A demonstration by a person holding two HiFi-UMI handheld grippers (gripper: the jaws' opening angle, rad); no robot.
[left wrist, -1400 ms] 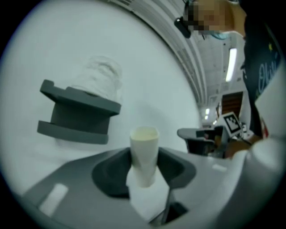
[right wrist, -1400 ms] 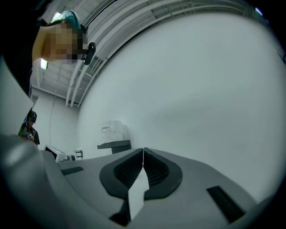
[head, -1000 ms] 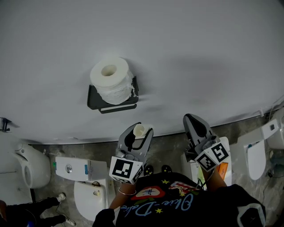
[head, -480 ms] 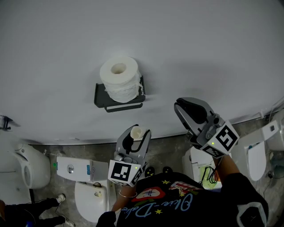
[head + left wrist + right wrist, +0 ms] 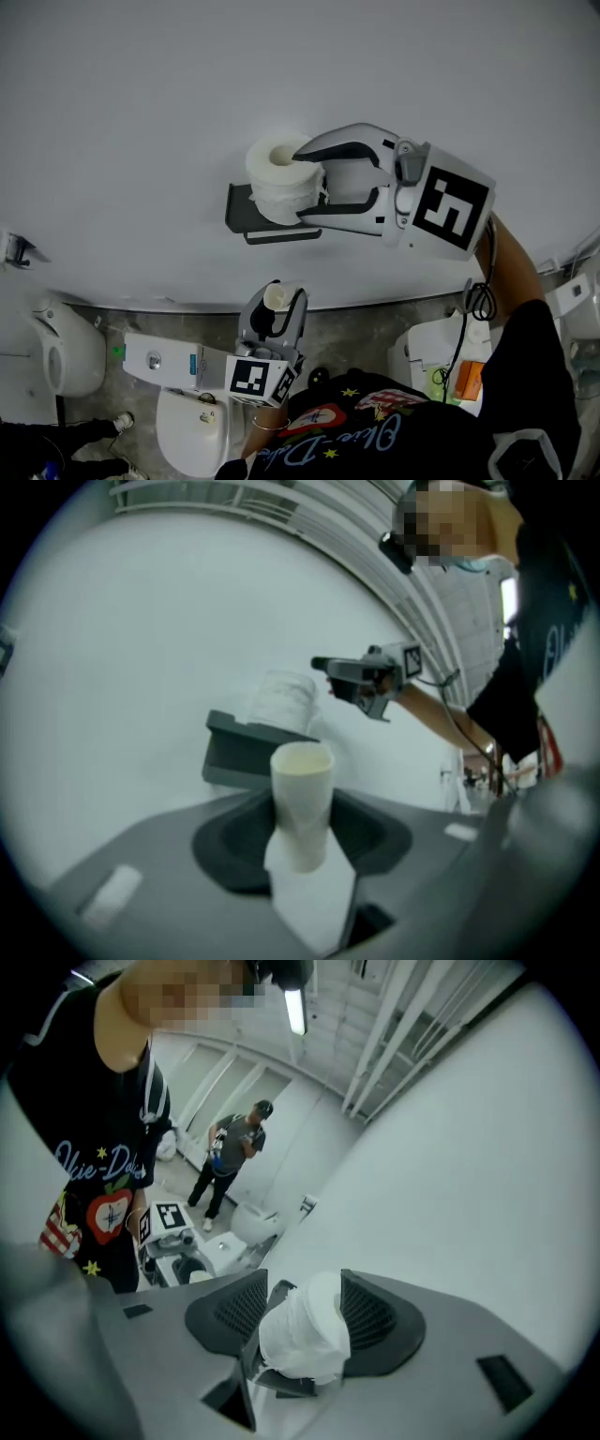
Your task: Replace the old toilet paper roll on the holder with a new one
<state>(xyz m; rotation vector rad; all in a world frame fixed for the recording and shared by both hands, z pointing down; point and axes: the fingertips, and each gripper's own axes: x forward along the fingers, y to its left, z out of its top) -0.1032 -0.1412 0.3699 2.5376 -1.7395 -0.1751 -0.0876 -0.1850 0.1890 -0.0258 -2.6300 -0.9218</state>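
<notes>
- The holder (image 5: 242, 210) is a dark bracket fixed to the pale wall (image 5: 131, 84).
- A toilet paper roll (image 5: 278, 174) sits on the holder, its open core facing away from the wall. Its outer wraps are ragged.
- The right gripper (image 5: 300, 186) is level with the holder and reaches in from the holder's right.
- Its jaws are spread wide and straddle the roll, one finger above it and one below.
- In the right gripper view the roll fills the gap between the two ribbed pads (image 5: 373, 1314). The pads lie close against its sides, and no squeeze on the paper is evident.
- The left gripper (image 5: 279, 302) is held well below the holder, apart from the wall.
- Its jaws are closed on a bare cardboard tube (image 5: 302, 799). The tube stands upright between them, open end up.
- A scrap of white paper (image 5: 314, 897) hangs from the tube's lower part.
- A white toilet (image 5: 192, 417) stands on the floor, below the holder and slightly to its left.
- A second person (image 5: 228, 1155) stands in the background of the right gripper view, far from the holder.
</notes>
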